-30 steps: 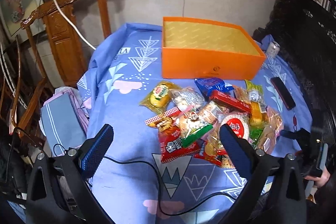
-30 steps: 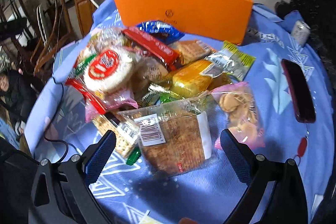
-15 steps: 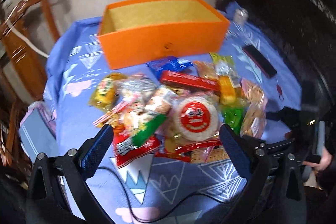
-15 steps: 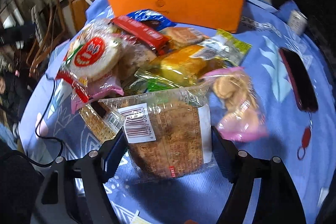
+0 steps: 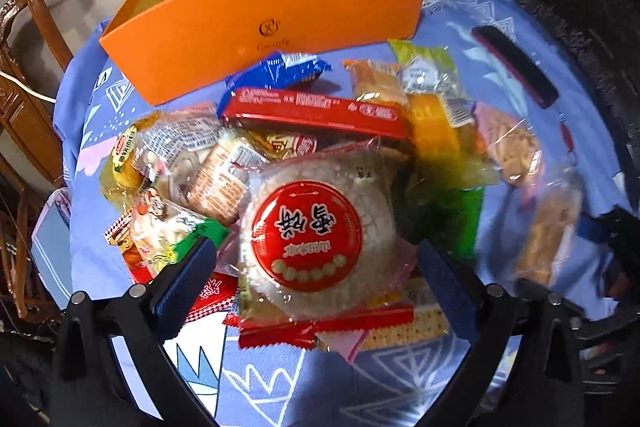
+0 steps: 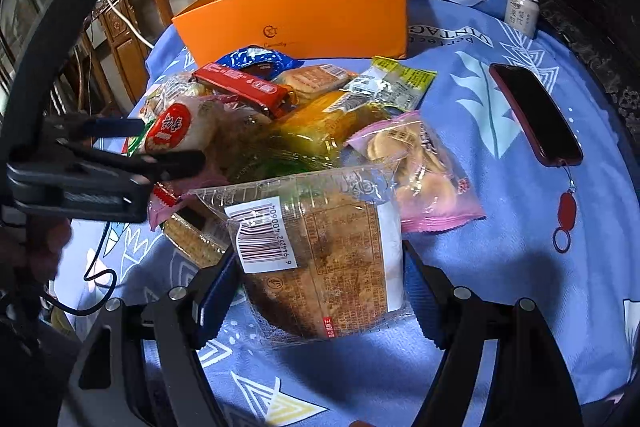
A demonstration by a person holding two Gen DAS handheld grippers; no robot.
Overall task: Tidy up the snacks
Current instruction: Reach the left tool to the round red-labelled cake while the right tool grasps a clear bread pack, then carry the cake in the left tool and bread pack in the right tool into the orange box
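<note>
A heap of wrapped snacks lies on the blue cloth before an empty orange box (image 5: pixel 280 15) (image 6: pixel 304 15). My left gripper (image 5: pixel 316 255) is open and low over the heap. A round rice-cracker pack with a red label (image 5: pixel 316 227) lies between its fingers, and the pads stand clear of the wrapper. The right wrist view shows this left gripper (image 6: pixel 160 147) from the side at that pack (image 6: pixel 172 127). My right gripper (image 6: pixel 316 279) is shut on a clear pack of brown cake with a barcode sticker (image 6: pixel 320 259), its pads against both sides of the pack at the heap's near edge.
A dark red phone (image 6: pixel 536 115) with a red key tag (image 6: pixel 566 211) lies on the cloth to the right. A small can (image 6: pixel 522 11) stands at the far right. A carved wooden chair (image 6: pixel 132 11) is behind the table on the left. A black cable (image 6: pixel 100 283) trails over the near left cloth.
My left gripper has dropped forward over the heap and now straddles the round cracker pack. The right gripper's jaws have narrowed onto the brown cake pack, and it has rolled slightly.
</note>
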